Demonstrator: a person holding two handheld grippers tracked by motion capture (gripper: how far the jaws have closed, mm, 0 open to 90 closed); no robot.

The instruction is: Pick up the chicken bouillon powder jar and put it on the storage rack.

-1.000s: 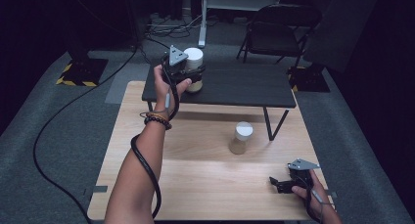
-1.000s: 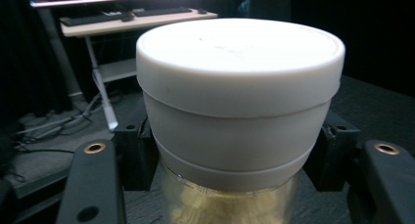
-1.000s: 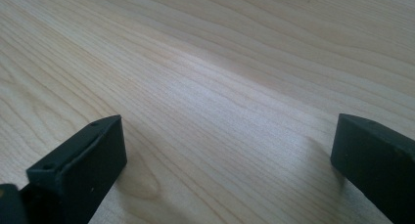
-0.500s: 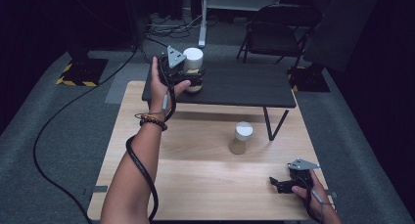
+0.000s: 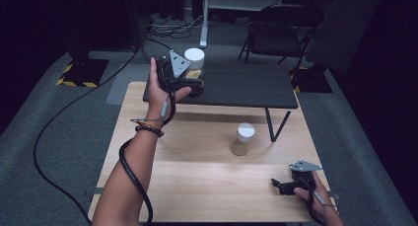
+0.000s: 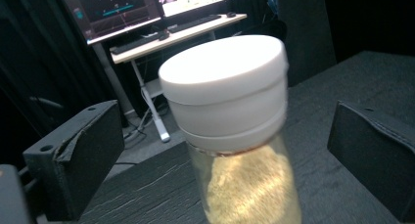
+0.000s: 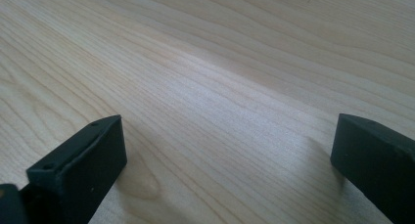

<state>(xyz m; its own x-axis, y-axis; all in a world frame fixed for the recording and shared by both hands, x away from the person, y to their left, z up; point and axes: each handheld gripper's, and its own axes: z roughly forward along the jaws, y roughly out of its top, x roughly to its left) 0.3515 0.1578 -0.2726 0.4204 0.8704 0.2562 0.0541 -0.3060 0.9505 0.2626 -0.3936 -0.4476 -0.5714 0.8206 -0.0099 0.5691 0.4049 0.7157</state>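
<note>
A clear jar (image 5: 194, 58) with a white lid and tan contents stands upright on the black raised shelf (image 5: 246, 85). My left gripper (image 5: 195, 83) reaches it from the left, and its jaws have just been opening. In the left gripper view the jar (image 6: 230, 101) stands between the black pads (image 6: 78, 150) of my left gripper (image 6: 225, 136), with a gap on each side. A second white-lidded jar (image 5: 242, 138) stands on the wooden table (image 5: 197, 186). My right gripper (image 5: 278, 185) rests open at the table's near right, with bare wood between its jaws (image 7: 227, 136).
The shelf's thin legs (image 5: 274, 128) stand on the table just right of the second jar. A folding chair (image 5: 281, 33) and cables (image 5: 54, 122) lie on the grey floor beyond and to the left. A desk with monitors (image 6: 147, 9) is behind the shelf.
My left gripper's jaws have opened off the jar on the shelf, and the hand has drawn slightly back toward me. The jar stays upright. The right gripper has not moved.
</note>
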